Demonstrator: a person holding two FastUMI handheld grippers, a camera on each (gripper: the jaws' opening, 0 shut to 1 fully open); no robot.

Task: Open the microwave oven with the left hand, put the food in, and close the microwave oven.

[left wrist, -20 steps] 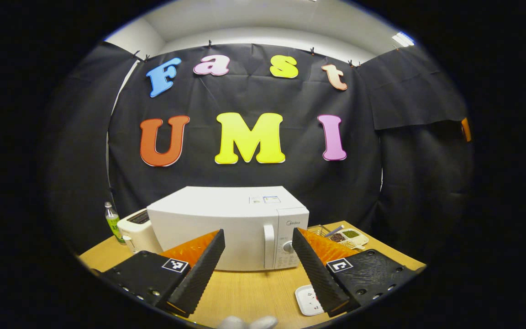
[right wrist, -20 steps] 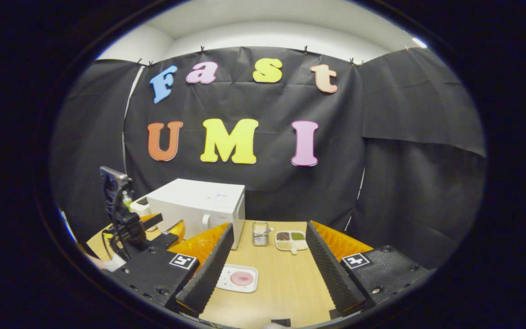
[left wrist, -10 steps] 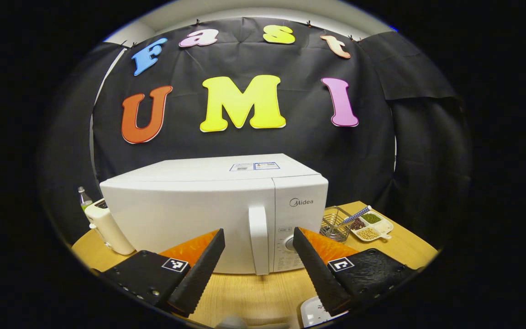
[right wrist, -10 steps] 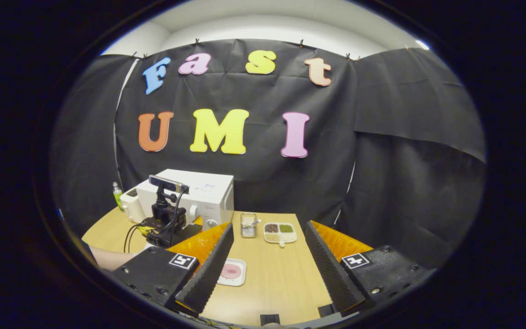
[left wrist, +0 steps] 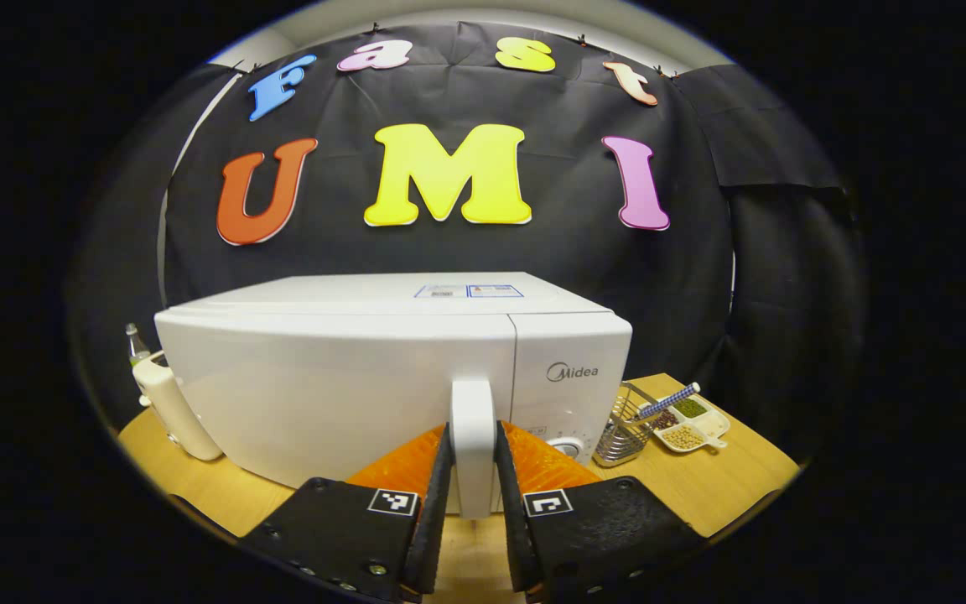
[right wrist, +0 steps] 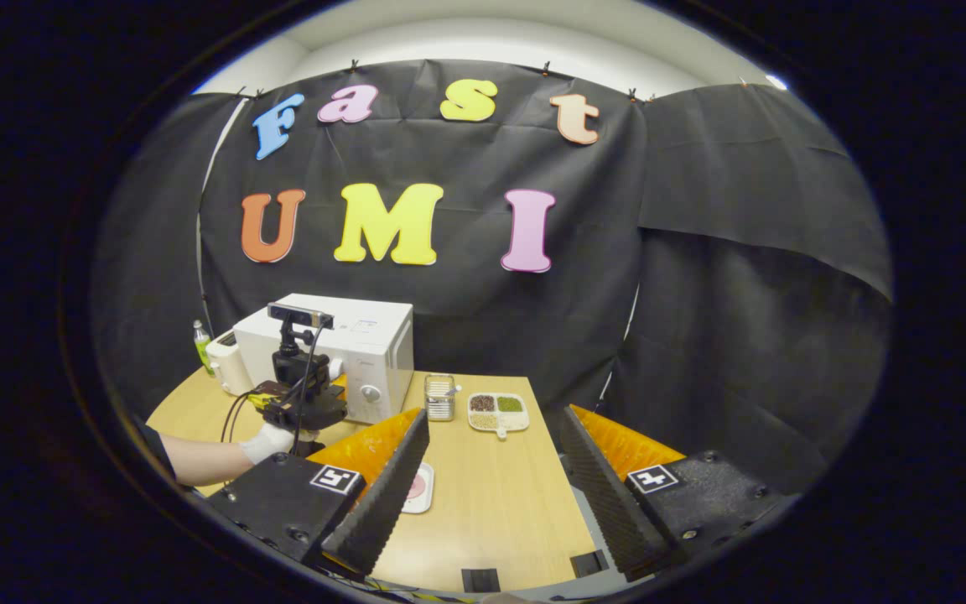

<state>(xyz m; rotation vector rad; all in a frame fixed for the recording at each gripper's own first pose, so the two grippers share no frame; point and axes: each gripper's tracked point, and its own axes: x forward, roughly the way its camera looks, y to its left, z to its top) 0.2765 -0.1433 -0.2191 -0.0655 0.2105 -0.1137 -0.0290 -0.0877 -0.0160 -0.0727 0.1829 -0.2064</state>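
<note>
Left gripper [left wrist: 472, 503]: black textured blocks, ribbed black fingers, orange backing, a square black-and-white marker on each block, small screws along the lower edge.
Right gripper [right wrist: 490, 486]: same build; black blocks, serrated finger [right wrist: 378, 503] faces, orange backs, two square markers, screws.
Hand [right wrist: 269, 441]: white glove, dark sleeve edge.
Cables: black, looped behind the far gripper.

Even overhead light, sharp focus, strong fisheye bending at edges, faint glare on the white microwave [left wrist: 340, 377].
</note>
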